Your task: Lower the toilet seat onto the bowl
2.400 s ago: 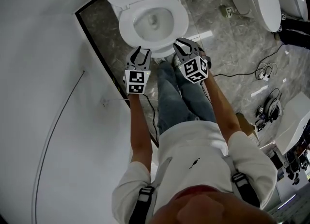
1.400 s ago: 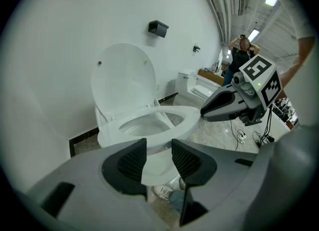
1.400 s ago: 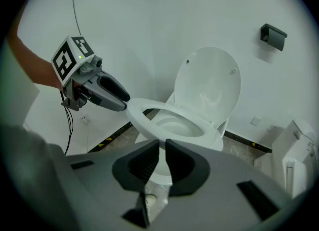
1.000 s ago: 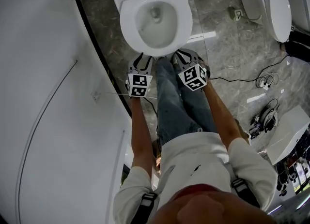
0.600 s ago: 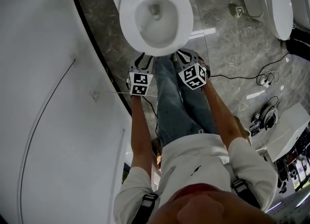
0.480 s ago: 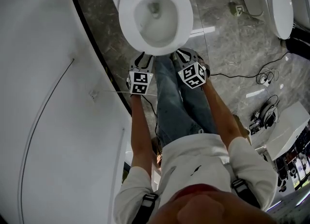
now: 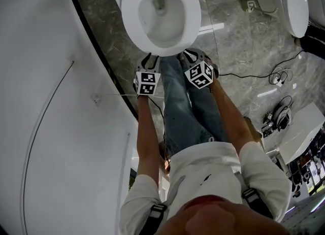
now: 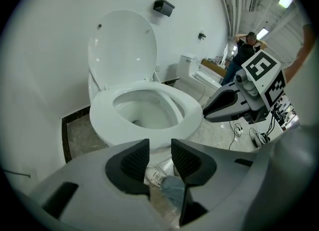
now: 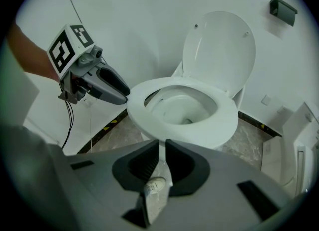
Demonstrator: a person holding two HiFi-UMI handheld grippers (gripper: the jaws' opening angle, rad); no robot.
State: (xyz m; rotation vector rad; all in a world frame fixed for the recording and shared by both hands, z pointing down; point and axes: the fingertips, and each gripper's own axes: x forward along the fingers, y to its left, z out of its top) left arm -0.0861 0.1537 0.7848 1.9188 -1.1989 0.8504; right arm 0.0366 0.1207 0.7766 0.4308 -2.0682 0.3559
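The white toilet seat (image 7: 129,22) lies flat on the bowl, its ring also plain in the left gripper view (image 8: 190,113) and the right gripper view (image 9: 222,124). Behind it the lid (image 8: 122,45) stands upright against the wall. My left gripper (image 7: 148,59) hovers just before the bowl's front rim, left of centre; its jaws (image 8: 160,156) stand a little apart with nothing between them. My right gripper (image 7: 191,55) is beside it on the right of the rim, jaws (image 9: 162,159) almost together and empty. Neither touches the seat.
A white wall (image 7: 45,102) with a dark floor strip runs close on the left. A second toilet (image 7: 293,6) stands at the far right, with cables (image 7: 277,76) and a white box (image 7: 300,131) on the marble floor. A person (image 8: 246,50) stands far back.
The view has slid forward: the toilet sits higher in frame and both grippers have closed in on its front rim. The seat lies on the bowl throughout.
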